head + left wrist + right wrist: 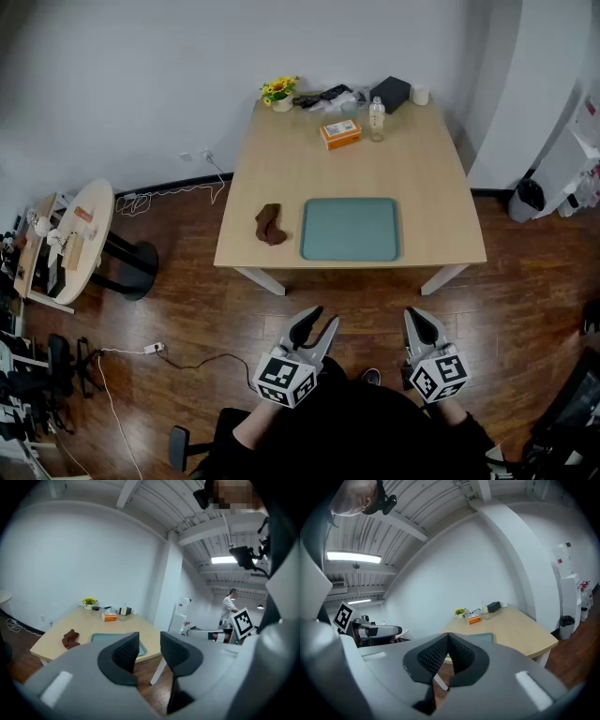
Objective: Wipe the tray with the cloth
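A teal tray (351,229) lies near the front edge of a light wooden table (281,178). A crumpled brown cloth (270,225) sits on the table just left of the tray. Both grippers hang well short of the table, over the wooden floor, close to my body. My left gripper (320,323) has its jaws slightly apart with nothing between them; the cloth (70,639) and tray (101,638) show far beyond it. My right gripper (419,319) has its tips meeting, empty, and the tray (483,637) peeks out behind its fingers.
At the table's far edge stand a sunflower pot (279,93), an orange box (340,134), a clear bottle (377,118), a black box (390,94) and a white cup (420,95). A small round table (86,234) is at left. Cables (169,195) run across the floor.
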Motion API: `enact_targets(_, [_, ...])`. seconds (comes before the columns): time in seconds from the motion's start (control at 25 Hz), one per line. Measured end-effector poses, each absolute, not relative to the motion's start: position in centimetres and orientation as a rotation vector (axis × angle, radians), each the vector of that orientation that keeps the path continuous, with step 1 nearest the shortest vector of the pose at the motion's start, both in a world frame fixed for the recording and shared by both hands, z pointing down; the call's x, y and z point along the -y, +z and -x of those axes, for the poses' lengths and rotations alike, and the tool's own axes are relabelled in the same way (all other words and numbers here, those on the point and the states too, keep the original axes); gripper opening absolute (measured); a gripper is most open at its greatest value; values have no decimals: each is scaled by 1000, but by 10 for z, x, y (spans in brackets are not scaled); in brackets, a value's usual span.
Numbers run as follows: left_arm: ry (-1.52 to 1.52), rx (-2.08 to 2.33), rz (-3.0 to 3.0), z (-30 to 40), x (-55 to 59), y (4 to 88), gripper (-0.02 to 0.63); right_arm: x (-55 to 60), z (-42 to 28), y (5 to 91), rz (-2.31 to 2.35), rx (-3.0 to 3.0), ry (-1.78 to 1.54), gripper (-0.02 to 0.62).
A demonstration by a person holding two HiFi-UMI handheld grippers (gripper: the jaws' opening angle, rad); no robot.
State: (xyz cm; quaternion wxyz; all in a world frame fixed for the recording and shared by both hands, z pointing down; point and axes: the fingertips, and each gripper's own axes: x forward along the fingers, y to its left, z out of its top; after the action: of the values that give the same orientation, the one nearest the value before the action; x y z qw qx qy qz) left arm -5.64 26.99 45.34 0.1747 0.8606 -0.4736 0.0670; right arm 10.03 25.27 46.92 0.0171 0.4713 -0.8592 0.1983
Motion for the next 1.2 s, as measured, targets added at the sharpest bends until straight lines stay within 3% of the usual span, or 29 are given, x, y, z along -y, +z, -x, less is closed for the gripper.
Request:
enact_targets(0.6, [213, 1196, -2466, 120, -66, 491, 123, -44, -46, 478, -1584, 2558, 582, 2])
enact_targets(0.76, [239, 1180, -2471, 133, -22, 497, 123, 3, -54, 492, -1635, 2489, 601, 34])
enact_targets(1.0, [324, 1235, -2377, 144, 14, 535, 123, 58, -89, 569, -1592, 2331, 781, 11])
enact_targets(1.2, [463, 1237, -2259, 147, 29, 594, 123, 86, -139, 676, -1586, 2021, 950, 40])
